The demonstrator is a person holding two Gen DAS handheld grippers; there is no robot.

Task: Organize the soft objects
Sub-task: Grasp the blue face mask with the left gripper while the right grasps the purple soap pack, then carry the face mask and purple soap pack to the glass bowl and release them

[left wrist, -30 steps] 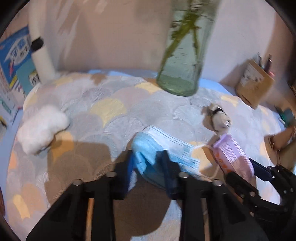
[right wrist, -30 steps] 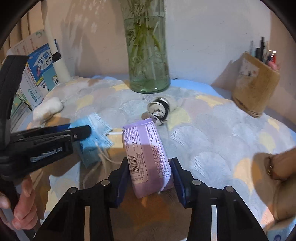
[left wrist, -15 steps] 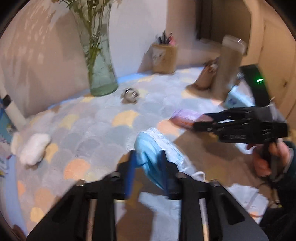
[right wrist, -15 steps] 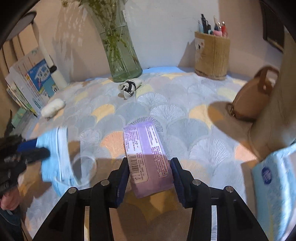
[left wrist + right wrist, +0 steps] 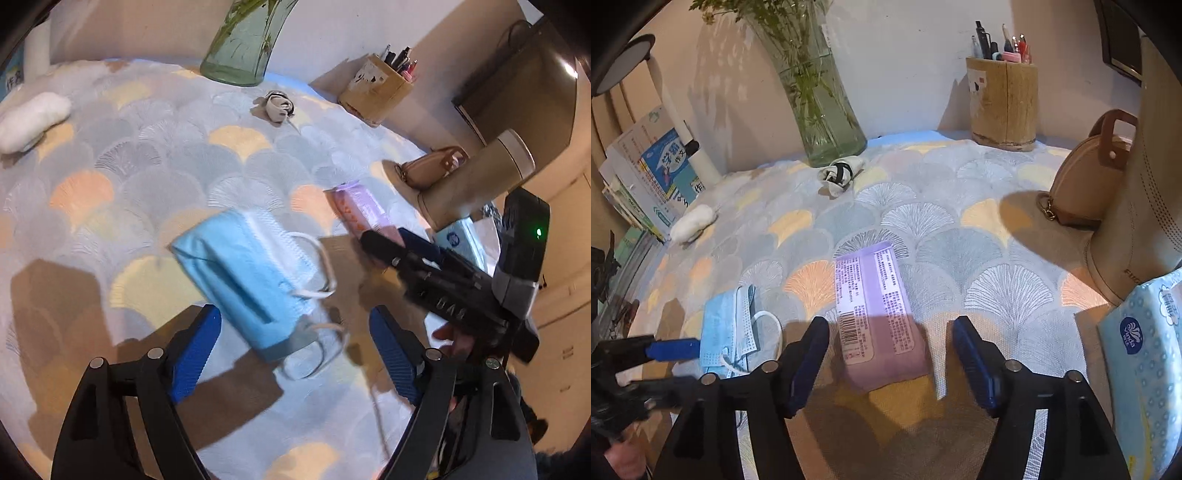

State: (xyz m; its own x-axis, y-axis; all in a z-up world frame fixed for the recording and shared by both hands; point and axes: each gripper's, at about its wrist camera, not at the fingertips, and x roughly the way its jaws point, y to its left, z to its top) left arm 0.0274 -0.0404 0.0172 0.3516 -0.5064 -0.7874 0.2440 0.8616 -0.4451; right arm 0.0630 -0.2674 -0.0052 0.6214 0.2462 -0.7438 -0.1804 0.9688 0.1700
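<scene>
- The left gripper (image 5: 295,347) stands spread, its jaws having just been opening; the folded pale-blue paper face mask (image 5: 247,280) lies loose between and beyond them at twelve o'clock, touched by neither pad, so it looks set down.
- The right gripper (image 5: 890,354) is likewise spread, jaws just opened, with the flat lilac plastic tissue packet (image 5: 877,314) resting free on the fan-patterned cloth (image 5: 960,229).
- Mask and packet lie near each other, probably grouped deliberately.
- A white fluffy pad (image 5: 33,120) at ten o'clock and a rolled white sock (image 5: 277,107) at twelve seem unsorted.

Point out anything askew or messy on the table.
The blue face mask lies crumpled and folded over itself at an angle, ear loops straggling. The purple packet lies flat beside it. Nothing is spilled or damaged.
</scene>
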